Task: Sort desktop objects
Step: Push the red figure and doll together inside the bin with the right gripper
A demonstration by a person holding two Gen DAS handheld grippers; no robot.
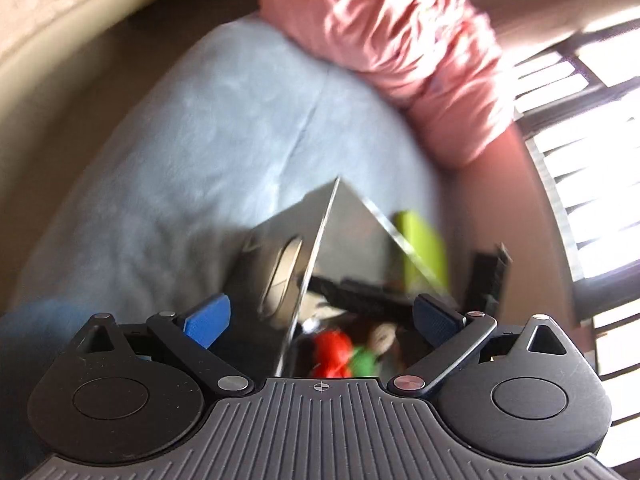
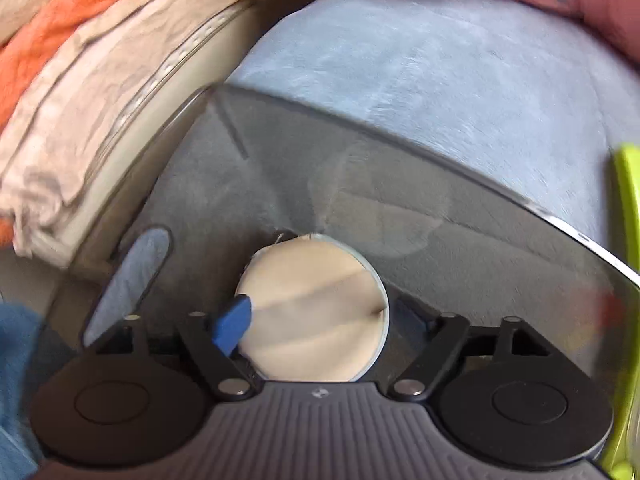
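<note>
Round beige disc (image 2: 316, 312): one, flat face toward your right-wrist camera, sitting between the fingers of the right tongs (image 2: 320, 316). The blue left pad touches its rim; the right pad is hidden behind the disc. So the right tongs appear closed on it, jaws about a disc-width apart. No long axis to speak of; it is round.

Directly ahead of the disc stands one smoky clear bin (image 2: 400, 184), its wall with an oval handle cut-out. Whether the disc is inside or outside the wall cannot be told.

Left tongs (image 1: 320, 316): wide open, holding nothing, above the bin's corner edge. Inside the bin: one red-and-green item (image 1: 340, 354), blurred, and dark pieces, count unclear. One lime-green object (image 1: 424, 248) beside the bin. All rests on a pale blue cushion (image 2: 440, 60), not a bench.

Your right hand is the nearer to the disc.
</note>
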